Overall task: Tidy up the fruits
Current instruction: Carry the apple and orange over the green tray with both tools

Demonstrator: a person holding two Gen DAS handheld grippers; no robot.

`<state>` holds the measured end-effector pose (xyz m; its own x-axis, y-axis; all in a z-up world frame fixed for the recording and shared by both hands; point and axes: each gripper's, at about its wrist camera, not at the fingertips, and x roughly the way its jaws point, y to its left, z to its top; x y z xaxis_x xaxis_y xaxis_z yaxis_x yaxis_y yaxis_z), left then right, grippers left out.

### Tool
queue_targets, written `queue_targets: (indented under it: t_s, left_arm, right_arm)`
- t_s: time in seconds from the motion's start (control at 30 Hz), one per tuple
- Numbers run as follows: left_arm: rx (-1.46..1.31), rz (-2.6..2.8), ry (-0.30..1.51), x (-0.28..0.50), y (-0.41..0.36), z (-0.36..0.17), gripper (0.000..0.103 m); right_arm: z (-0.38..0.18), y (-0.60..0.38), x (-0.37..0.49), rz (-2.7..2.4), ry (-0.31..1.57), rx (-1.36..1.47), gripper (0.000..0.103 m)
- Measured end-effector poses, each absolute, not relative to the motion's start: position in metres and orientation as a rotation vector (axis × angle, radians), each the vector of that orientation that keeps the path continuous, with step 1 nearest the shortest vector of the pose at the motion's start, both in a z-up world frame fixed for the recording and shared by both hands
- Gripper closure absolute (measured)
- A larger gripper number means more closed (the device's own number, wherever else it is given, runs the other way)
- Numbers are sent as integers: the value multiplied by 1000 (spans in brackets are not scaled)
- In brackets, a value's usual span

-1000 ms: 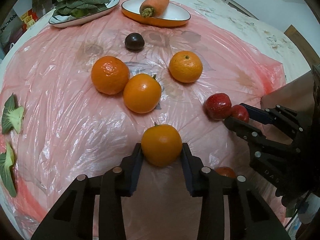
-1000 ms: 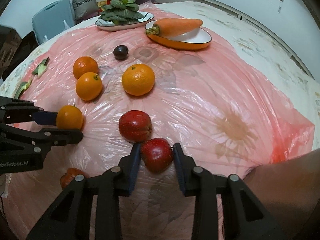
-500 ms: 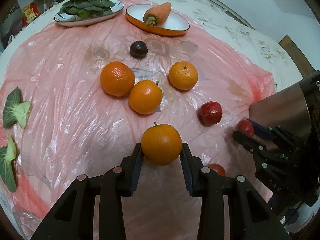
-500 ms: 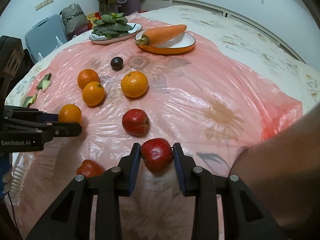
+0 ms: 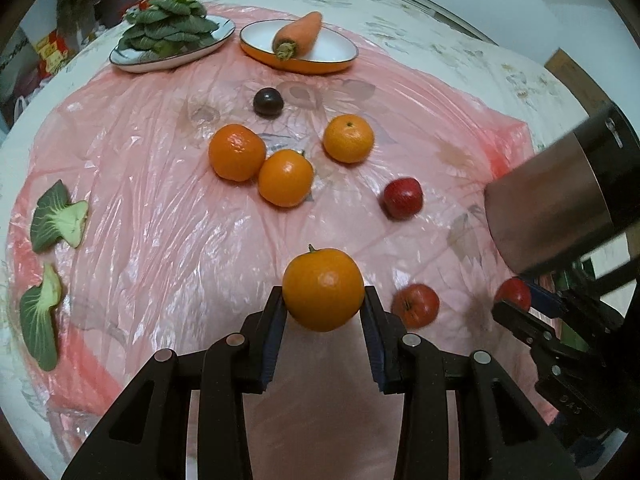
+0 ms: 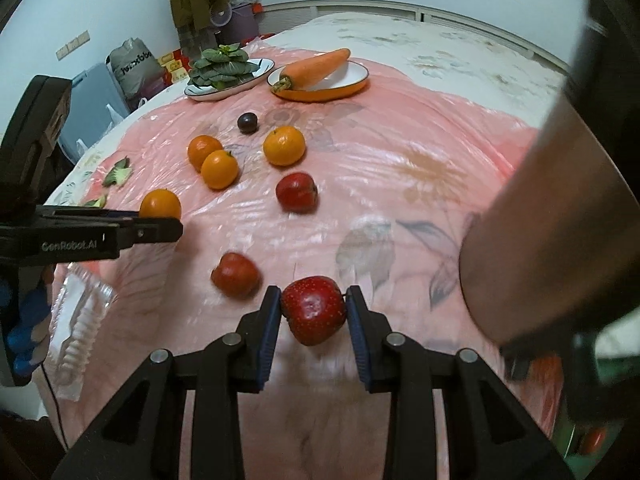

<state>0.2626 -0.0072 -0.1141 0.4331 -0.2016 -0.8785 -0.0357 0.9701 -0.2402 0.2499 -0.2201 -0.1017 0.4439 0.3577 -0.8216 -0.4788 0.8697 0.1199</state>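
My left gripper is shut on an orange and holds it above the pink sheet; it also shows in the right wrist view. My right gripper is shut on a red apple, lifted off the sheet; the same apple shows at the right of the left wrist view. Three oranges lie in the middle of the sheet. A red apple lies to their right. Another reddish fruit lies near my left gripper. A dark plum lies farther back.
At the back stand a white plate of greens and an orange-rimmed dish holding a carrot. Two loose green leaves lie at the left. A clear plastic container sits at the near left edge.
Both grippers have risen and pulled back from the sheet, each still holding its fruit. The table looks smaller and farther away, and the reddish fruit near the front edge has come into full view.
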Motion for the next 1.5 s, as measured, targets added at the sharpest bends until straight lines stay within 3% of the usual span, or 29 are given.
queue_targets:
  t_s: [0.63, 1.5]
  left_arm:
    - [-81, -251, 1133, 219, -86, -92, 71]
    - [123, -644, 1145, 180, -282, -78, 71]
  right_arm:
    - [-95, -336, 165, 287, 1041, 41, 50]
    - [-86, -498, 134, -67, 981, 197, 50]
